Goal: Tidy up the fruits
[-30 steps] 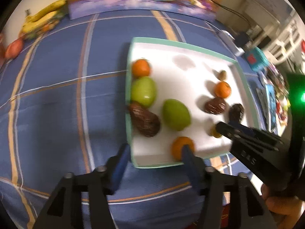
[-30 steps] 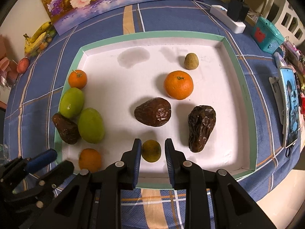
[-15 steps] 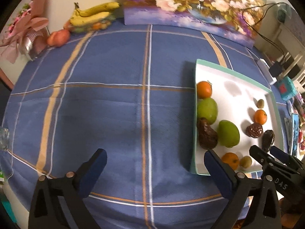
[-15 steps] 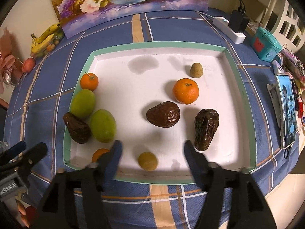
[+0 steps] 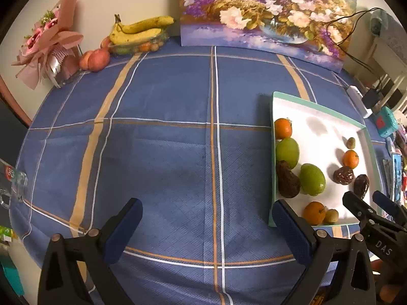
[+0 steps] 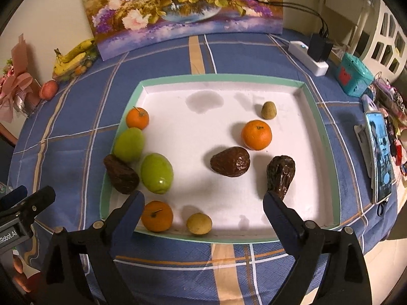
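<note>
A white tray with a green rim [image 6: 221, 77] sits on the blue checked tablecloth. It holds three oranges [image 6: 256, 134], two green fruits [image 6: 157, 169], three dark brown wrinkled fruits [image 6: 230, 162] and two small tan fruits [image 6: 199, 223]. My right gripper [image 6: 203, 209] is open and empty above the tray's near edge. My left gripper [image 5: 207, 218] is open and empty over bare cloth left of the tray [image 5: 271, 157]. The right gripper also shows in the left wrist view [image 5: 374, 203].
A flower painting [image 6: 183, 7] leans on the back wall. Bananas [image 5: 140, 29], peaches [image 5: 98, 57] and a pink bouquet [image 5: 48, 43] stand at the back left. A power strip [image 6: 307, 57], a teal box [image 6: 354, 77] and a phone [image 6: 380, 152] lie right of the tray.
Both grippers have opened wide and pulled back from the tray. The right gripper let go of the small tan fruit near the front edge. The left gripper swung left over the cloth.
</note>
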The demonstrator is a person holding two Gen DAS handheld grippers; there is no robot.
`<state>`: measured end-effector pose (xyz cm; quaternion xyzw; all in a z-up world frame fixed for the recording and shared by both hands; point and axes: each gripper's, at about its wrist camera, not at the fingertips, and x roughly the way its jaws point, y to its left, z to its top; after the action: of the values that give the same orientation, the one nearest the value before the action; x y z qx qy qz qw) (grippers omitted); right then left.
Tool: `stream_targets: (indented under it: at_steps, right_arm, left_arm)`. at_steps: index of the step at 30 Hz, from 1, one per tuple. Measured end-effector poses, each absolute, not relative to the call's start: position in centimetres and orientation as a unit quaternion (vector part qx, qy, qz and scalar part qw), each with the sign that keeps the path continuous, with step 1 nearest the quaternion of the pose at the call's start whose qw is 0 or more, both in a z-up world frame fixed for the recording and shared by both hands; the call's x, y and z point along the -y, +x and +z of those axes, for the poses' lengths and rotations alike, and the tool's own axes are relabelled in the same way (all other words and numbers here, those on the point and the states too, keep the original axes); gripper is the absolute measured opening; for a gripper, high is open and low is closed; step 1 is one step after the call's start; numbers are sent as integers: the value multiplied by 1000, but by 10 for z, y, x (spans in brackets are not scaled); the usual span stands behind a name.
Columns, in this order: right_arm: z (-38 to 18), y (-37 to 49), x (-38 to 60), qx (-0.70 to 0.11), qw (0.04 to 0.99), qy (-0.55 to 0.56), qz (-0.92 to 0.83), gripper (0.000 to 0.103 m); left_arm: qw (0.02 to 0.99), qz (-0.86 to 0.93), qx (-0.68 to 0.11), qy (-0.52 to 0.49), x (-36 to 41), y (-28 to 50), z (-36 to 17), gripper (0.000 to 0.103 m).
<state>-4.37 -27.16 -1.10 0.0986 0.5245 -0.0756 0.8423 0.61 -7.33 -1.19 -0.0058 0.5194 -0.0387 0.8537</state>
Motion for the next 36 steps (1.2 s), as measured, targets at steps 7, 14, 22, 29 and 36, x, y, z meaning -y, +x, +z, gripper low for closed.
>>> stream_targets:
  at_steps: [7, 14, 22, 29, 36]
  right_arm:
    - [2, -50, 266, -503, 856, 92, -73, 95]
    - [12, -55, 260, -486, 867, 84, -67, 95]
    - [17, -58, 258, -478, 872, 82, -64, 95]
    - [17, -58, 257, -479, 872, 78, -62, 95]
    - [16, -57, 257, -481, 871, 78, -62, 95]
  left_arm:
    - [866, -4, -500, 6, 67, -4, 2, 103]
    - [872, 6, -490, 1, 62, -13, 10, 103]
    - [872, 26, -489, -1, 56, -18, 14, 103]
    - [871, 23, -491, 6, 58, -18, 13, 103]
    - [871, 16, -491, 13, 60, -18, 13, 103]
